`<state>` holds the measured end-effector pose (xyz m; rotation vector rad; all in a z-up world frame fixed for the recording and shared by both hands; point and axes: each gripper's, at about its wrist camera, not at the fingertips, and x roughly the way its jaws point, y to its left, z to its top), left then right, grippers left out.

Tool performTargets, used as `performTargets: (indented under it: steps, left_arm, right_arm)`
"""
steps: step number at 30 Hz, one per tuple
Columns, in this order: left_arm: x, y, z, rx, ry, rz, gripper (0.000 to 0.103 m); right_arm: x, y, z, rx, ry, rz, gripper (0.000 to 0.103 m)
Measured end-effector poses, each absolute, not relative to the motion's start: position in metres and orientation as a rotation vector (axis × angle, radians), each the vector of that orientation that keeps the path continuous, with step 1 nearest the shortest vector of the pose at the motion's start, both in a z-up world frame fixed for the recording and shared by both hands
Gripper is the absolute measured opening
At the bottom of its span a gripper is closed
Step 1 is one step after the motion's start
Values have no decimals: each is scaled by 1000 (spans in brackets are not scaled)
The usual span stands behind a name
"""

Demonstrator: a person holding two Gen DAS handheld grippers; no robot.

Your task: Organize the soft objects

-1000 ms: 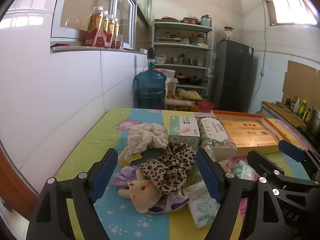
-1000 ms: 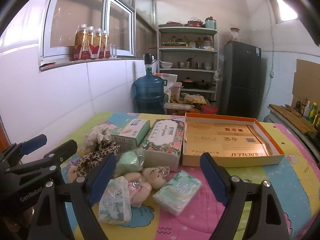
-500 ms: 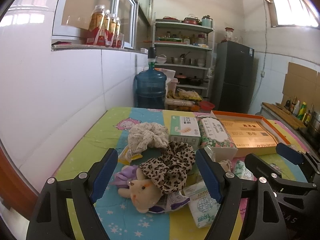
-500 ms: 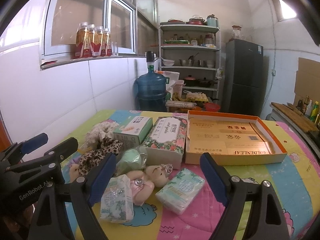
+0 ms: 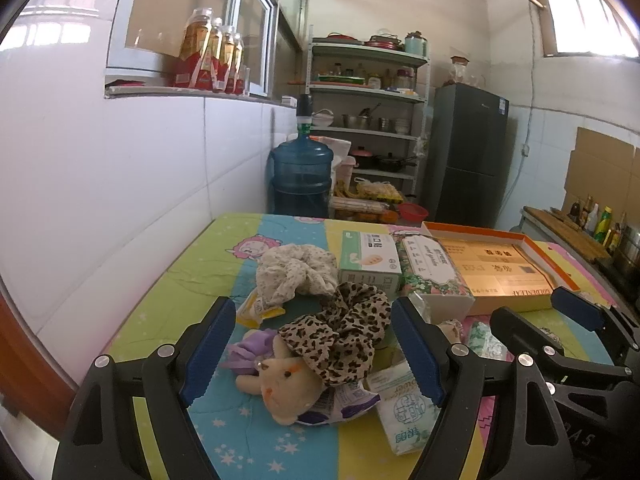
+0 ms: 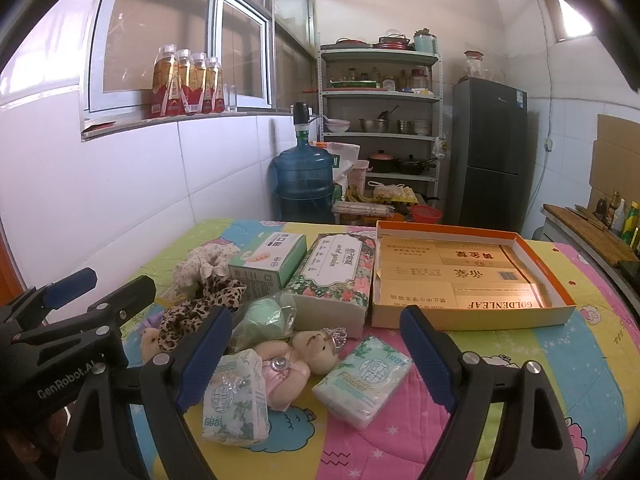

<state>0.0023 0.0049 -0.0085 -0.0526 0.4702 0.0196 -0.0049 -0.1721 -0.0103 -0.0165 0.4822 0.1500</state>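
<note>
A pile of soft things lies on the colourful table cover. In the left wrist view a leopard-print scrunchie (image 5: 340, 332) rests on a tan plush toy (image 5: 286, 384), with a cream floral scrunchie (image 5: 296, 272) behind. My left gripper (image 5: 312, 352) is open and empty, its jaws either side of the leopard scrunchie. In the right wrist view a pink-dressed teddy (image 6: 296, 356), two tissue packs (image 6: 362, 376) (image 6: 234, 400) and a green bagged item (image 6: 266, 318) lie in front. My right gripper (image 6: 316, 354) is open and empty above them.
An open orange-rimmed box (image 6: 464, 276) sits at the right back of the table. A floral tissue box (image 6: 332, 276) and a green carton (image 6: 268, 262) stand beside it. A white tiled wall runs along the left. A blue water jug (image 6: 304, 184) stands beyond the table.
Both grippers have shifted only slightly; the views sit a little higher. Nothing on the table has moved and both grippers stay open.
</note>
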Motion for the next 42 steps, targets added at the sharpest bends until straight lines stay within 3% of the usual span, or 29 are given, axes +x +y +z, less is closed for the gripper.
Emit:
performTargets:
  steps: [42]
  left_arm:
    - [3,7,-15,-71,480,15,81]
  right_arm:
    - [0,-179,-15,-2,503,156,86]
